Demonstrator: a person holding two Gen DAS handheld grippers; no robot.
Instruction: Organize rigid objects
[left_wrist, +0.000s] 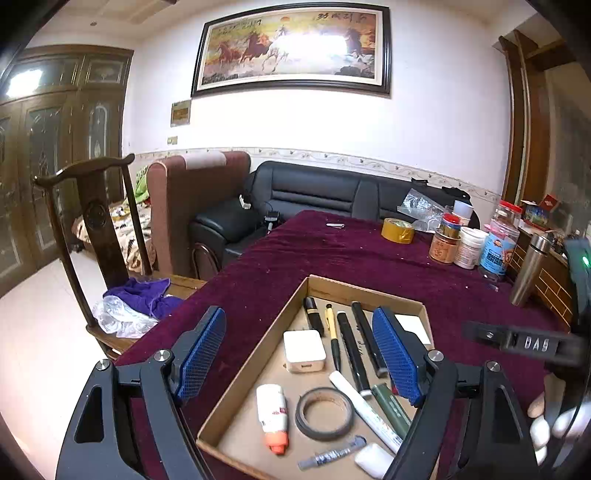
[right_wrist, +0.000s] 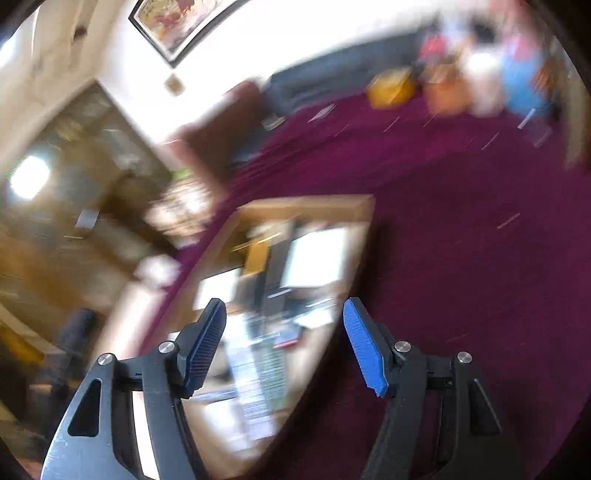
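I am looking down over the cardboard tray (left_wrist: 334, 286), which is sitting on the maroon-clothed worktop (left_wrist: 369, 254) near its left edge, with bare cloth lying wide to the tray's right and beyond it. Pens, a white charger (left_wrist: 303, 350) and a tape ring (left_wrist: 324, 412) are resting inside the tray. My left claw (left_wrist: 306, 354) is hanging wide above them, gripping nothing. My right claw (right_wrist: 284, 343) (its view is badly blurred) is also gaping wide and empty over the tray's right rim.
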